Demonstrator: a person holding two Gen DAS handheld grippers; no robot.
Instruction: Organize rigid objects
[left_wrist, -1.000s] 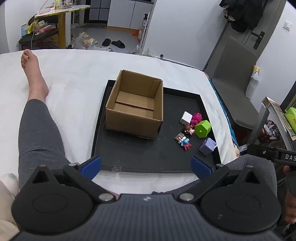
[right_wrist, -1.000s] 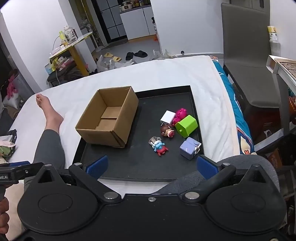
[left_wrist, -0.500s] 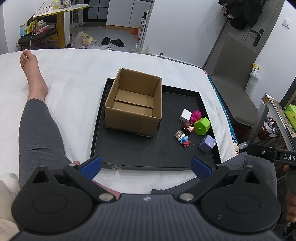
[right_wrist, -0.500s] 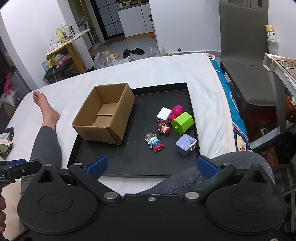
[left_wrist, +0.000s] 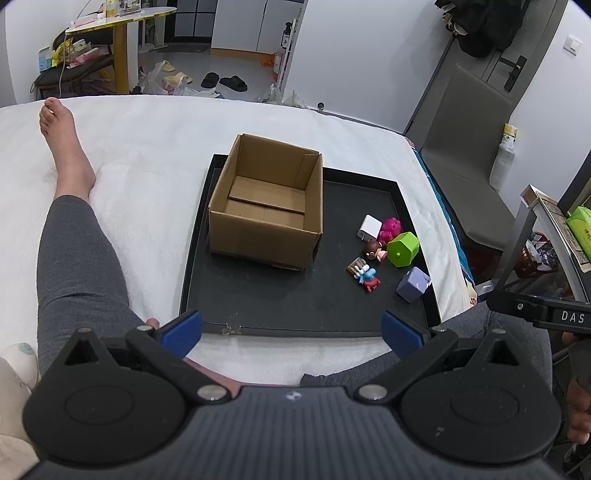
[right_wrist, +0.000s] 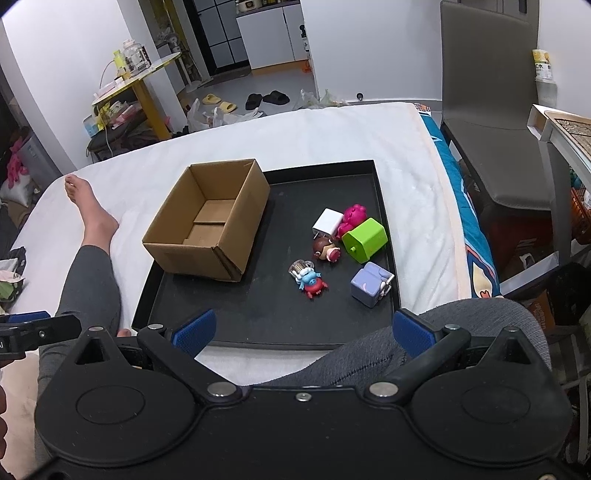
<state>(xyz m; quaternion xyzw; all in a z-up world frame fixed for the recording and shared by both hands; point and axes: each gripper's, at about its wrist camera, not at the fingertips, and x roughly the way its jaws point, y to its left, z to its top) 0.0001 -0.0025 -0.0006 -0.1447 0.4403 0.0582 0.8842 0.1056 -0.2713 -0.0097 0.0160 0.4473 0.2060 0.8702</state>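
white bed (left_wrist: 155, 155), black tray (left_wrist: 295, 317) on it. cardboard box (left_wrist: 266, 218) empty at tray's left; small toys (right_wrist: 332, 251) clustered right. left gripper (left_wrist: 291, 328) and right gripper (right_wrist: 303, 328) jaws wide open, holding nothing. risks: soft bed tipping tray, tight cluster scattering on pinch.

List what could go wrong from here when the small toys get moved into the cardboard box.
The white charger cube, pink toy, green block and brown-haired figurine sit tightly clustered, so a wide-open right tool may knock neighbours. The open cardboard box looks light and could slide on the black tray if bumped.
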